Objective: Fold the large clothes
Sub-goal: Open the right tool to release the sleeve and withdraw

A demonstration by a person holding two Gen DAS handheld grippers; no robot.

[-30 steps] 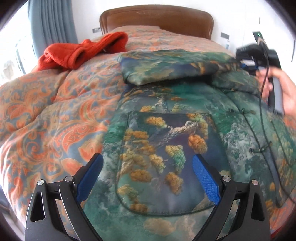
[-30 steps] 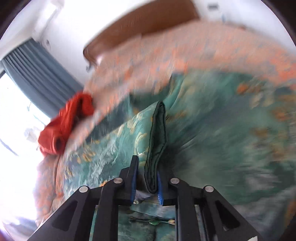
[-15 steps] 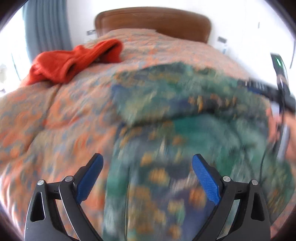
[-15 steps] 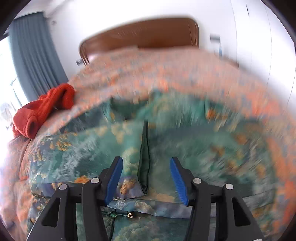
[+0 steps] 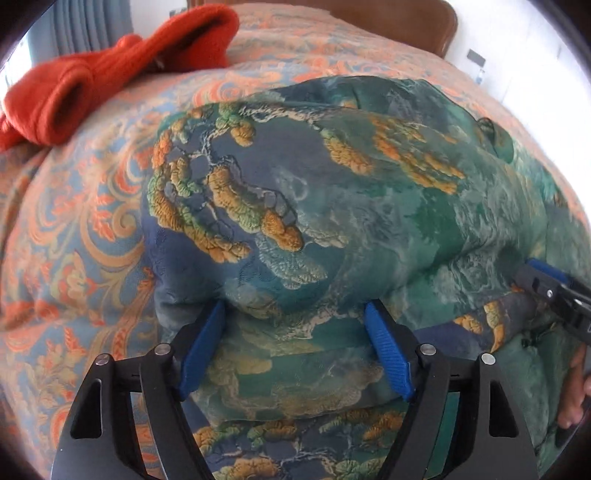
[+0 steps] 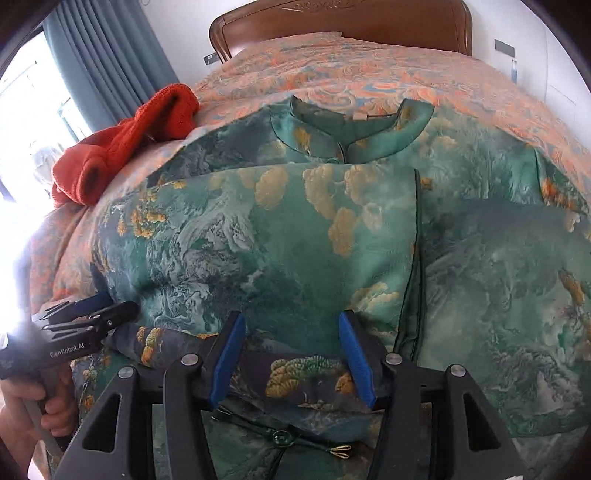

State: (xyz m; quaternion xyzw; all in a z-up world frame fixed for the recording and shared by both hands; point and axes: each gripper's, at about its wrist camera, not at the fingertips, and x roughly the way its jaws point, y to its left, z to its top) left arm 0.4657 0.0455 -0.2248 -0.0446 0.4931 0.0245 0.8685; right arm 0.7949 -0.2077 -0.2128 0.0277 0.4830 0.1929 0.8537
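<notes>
A large green padded jacket (image 6: pixel 295 236) with an orange pine pattern lies on the bed, with one sleeve (image 5: pixel 295 206) folded across its chest. Its collar (image 6: pixel 351 129) points at the headboard. My left gripper (image 5: pixel 295 314) is open, fingertips pressed against the lower edge of the folded sleeve. It also shows in the right wrist view (image 6: pixel 85 310) at the left. My right gripper (image 6: pixel 291 325) is open, fingertips against the sleeve near its cuff edge (image 6: pixel 415 258). It also shows in the left wrist view (image 5: pixel 546 280) at the right edge.
An orange-red knitted garment (image 6: pixel 122 144) lies bunched at the bed's left side, also in the left wrist view (image 5: pixel 110 70). The orange floral bedspread (image 5: pixel 74 229) surrounds the jacket. A wooden headboard (image 6: pixel 340 22) and blue curtains (image 6: pixel 110 55) stand behind.
My right gripper has let go of the sleeve and opened; the sleeve now lies flat across the jacket. My left gripper has moved forward up to the folded sleeve.
</notes>
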